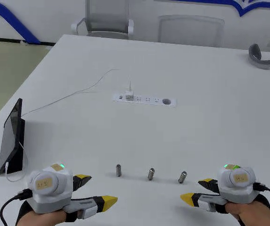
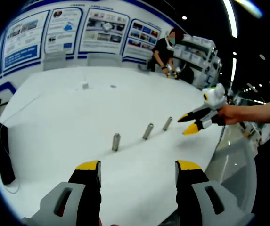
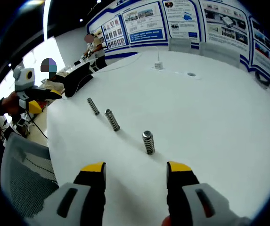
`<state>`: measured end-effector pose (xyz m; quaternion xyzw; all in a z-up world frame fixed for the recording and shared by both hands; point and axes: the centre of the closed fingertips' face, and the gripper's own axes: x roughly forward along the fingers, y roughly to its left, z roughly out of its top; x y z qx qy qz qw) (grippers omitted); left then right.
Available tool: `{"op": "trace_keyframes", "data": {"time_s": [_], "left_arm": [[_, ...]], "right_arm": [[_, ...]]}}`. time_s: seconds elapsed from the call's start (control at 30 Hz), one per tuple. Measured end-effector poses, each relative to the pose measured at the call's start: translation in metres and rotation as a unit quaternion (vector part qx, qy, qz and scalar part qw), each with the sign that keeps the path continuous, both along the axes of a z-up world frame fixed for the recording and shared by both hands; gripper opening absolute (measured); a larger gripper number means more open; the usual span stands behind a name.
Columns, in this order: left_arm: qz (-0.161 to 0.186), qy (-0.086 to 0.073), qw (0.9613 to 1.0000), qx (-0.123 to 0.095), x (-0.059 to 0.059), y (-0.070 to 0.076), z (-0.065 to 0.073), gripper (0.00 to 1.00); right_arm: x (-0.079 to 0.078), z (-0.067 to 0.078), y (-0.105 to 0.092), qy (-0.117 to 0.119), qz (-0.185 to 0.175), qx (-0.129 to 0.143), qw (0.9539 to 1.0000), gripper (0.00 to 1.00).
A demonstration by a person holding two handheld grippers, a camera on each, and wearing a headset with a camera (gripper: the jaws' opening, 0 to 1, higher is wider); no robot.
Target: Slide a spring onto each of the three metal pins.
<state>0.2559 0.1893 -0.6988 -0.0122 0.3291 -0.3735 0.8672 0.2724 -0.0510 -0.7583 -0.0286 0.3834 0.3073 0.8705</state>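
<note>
Three short metal pins stand in a row on the white table [image 1: 196,132]: left pin [image 1: 118,170], middle pin [image 1: 151,173], right pin [image 1: 182,177]. In the right gripper view each carries a coiled spring: nearest [image 3: 148,142], middle [image 3: 111,119], farthest [image 3: 93,106]. The same row appears in the left gripper view [image 2: 116,141], [image 2: 147,131], [image 2: 167,124]. My left gripper [image 1: 98,189] [image 2: 138,165] is open and empty, just left of the row. My right gripper [image 1: 195,189] [image 3: 135,166] is open and empty, right of the row, and shows across the table [image 2: 191,123].
A white power strip [image 1: 144,99] with a plugged charger and a thin cable lies mid-table. A dark tablet [image 1: 12,136] leans at the left edge. Grey chairs [image 1: 107,19] stand beyond the far edge, and a grey curved object [image 1: 264,56] rests far right.
</note>
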Motion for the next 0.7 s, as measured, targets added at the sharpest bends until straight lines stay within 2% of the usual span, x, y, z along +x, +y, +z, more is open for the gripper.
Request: {"op": "trace_keyframes", "data": {"time_s": [0.33, 0.7], "left_arm": [[0.002, -0.003, 1.0000, 0.000, -0.001, 0.002, 0.001, 0.66], [0.007, -0.008, 0.9999, 0.002, 0.003, 0.006, 0.002, 0.68]], "right_arm": [[-0.002, 0.018, 0.007, -0.026, -0.011, 0.019, 0.9994, 0.61], [-0.021, 0.025, 0.016, -0.033, -0.006, 0.029, 0.9990, 0.69]]}}
